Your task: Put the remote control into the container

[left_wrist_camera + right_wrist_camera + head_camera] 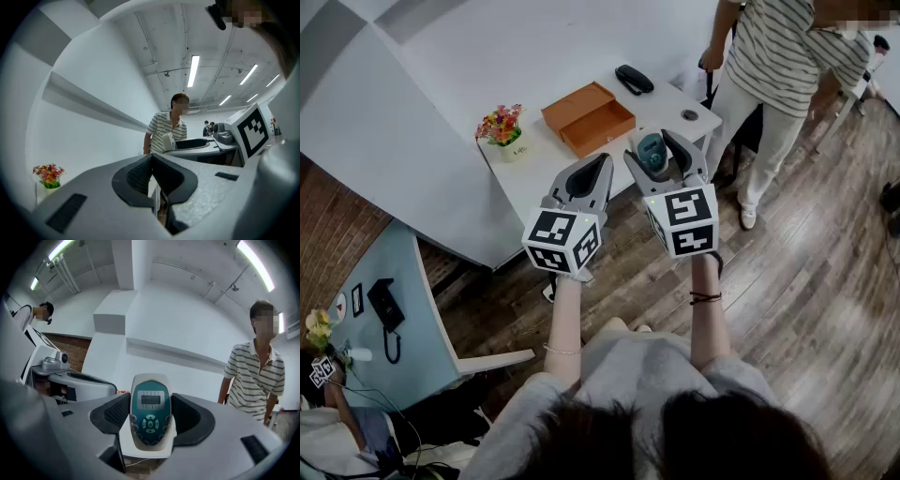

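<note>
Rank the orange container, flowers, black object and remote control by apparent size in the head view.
1. orange container
2. flowers
3. black object and remote control: alike; remote nearer, partly covered, so unranked.

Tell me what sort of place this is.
Probably an office or lab workroom, indoors. It has a white table against a white wall, a wood-plank floor, and fluorescent strip lights on a bare ceiling with exposed conduit.

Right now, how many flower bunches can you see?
2: a bunch on the white table beside the orange box, another bunch at the lower left edge. Others may be hidden.
</note>
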`<move>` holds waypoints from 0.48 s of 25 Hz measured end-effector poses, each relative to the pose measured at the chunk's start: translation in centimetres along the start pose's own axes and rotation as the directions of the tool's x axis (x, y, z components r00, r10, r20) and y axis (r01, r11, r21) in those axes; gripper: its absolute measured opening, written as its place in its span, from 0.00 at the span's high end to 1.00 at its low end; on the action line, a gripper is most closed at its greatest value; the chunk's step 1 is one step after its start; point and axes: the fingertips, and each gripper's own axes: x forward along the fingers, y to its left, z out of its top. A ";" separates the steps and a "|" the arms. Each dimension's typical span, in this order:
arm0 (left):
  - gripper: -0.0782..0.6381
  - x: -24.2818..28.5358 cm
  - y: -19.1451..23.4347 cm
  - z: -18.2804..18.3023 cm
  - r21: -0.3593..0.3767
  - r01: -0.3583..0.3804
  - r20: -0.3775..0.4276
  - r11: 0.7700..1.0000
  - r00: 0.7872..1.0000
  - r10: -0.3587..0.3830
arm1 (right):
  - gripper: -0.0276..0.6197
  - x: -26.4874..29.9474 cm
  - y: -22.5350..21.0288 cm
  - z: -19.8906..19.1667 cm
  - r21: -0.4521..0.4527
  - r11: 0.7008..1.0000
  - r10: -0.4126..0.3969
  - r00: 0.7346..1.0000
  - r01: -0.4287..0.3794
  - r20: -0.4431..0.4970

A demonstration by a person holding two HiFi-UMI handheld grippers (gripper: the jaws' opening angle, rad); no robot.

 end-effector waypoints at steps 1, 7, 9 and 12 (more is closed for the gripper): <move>0.89 0.0 0.0 0.0 0.000 0.000 0.000 1.000 1.000 0.000 | 0.53 0.0 0.0 0.0 0.001 1.000 0.001 1.000 -0.001 0.000; 0.89 -0.2 0.1 0.0 -0.001 -0.001 -0.003 1.000 1.000 0.001 | 0.53 0.0 0.5 0.2 -0.003 1.000 0.011 1.000 -0.011 0.000; 0.89 -0.3 0.1 0.0 -0.003 -0.004 -0.007 1.000 1.000 0.004 | 0.53 0.0 0.7 0.1 0.000 1.000 0.018 1.000 -0.018 -0.004; 0.89 -0.5 0.0 -0.1 -0.005 -0.011 -0.017 1.000 1.000 0.011 | 0.53 -0.2 0.9 0.0 0.021 0.999 0.031 1.000 -0.031 -0.002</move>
